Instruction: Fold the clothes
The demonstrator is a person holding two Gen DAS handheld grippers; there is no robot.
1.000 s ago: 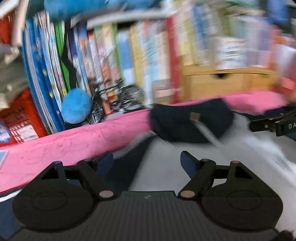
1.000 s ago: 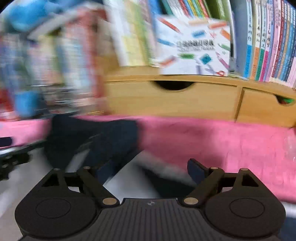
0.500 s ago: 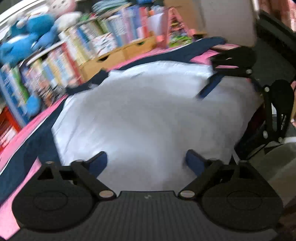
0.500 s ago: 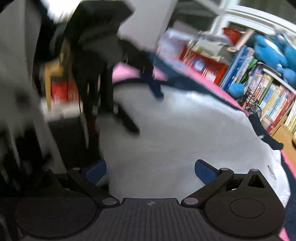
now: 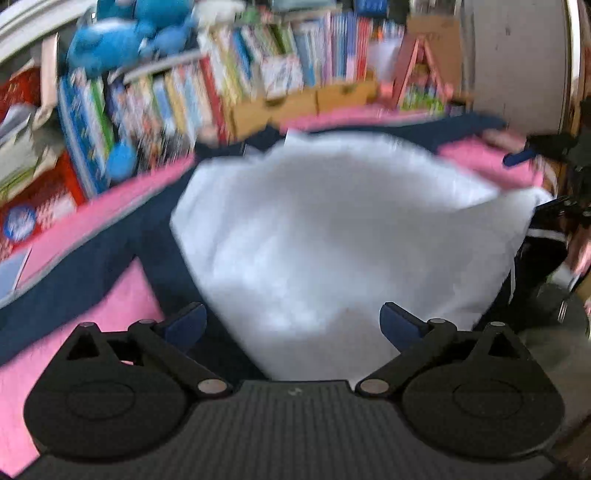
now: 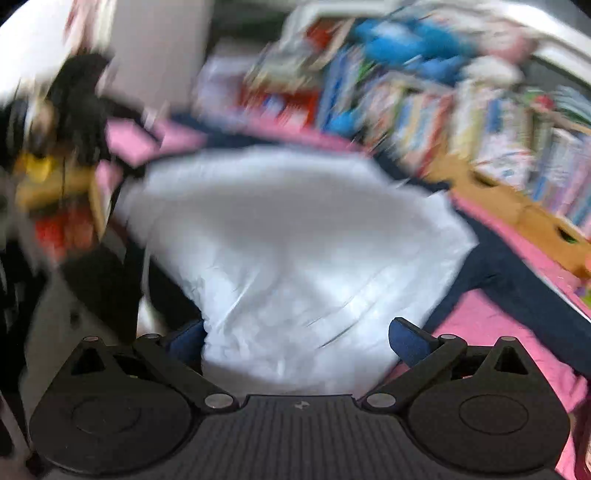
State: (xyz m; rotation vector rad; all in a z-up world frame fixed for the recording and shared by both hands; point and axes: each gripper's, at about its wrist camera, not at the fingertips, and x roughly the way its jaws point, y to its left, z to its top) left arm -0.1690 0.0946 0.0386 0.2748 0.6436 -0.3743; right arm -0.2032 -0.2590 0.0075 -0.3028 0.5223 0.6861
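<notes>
Garment: white body with navy sleeves and navy trim, spread flat, front down or up cannot be told through the blur. It lies on the pink cover, which serves as the reference surface below.

Left gripper: poised above the garment's near hem; jaws opening, now spread wide, blue pads clear of the cloth, nothing held.

Right gripper: above the same white panel from the opposite side; jaws at full spread, pads not pressing on the fabric, nothing gripped.

Navy sleeve: runs out leftward across the pink cover in the left wrist view.

Second navy sleeve: stretches rightward over the pink cover in the right wrist view.

Bookshelf: behind the far edge of the pink cover, packed with upright books.

Wooden drawers: under the books, at the cover's far edge.

Blue plush toy: atop the bookshelf.
</notes>
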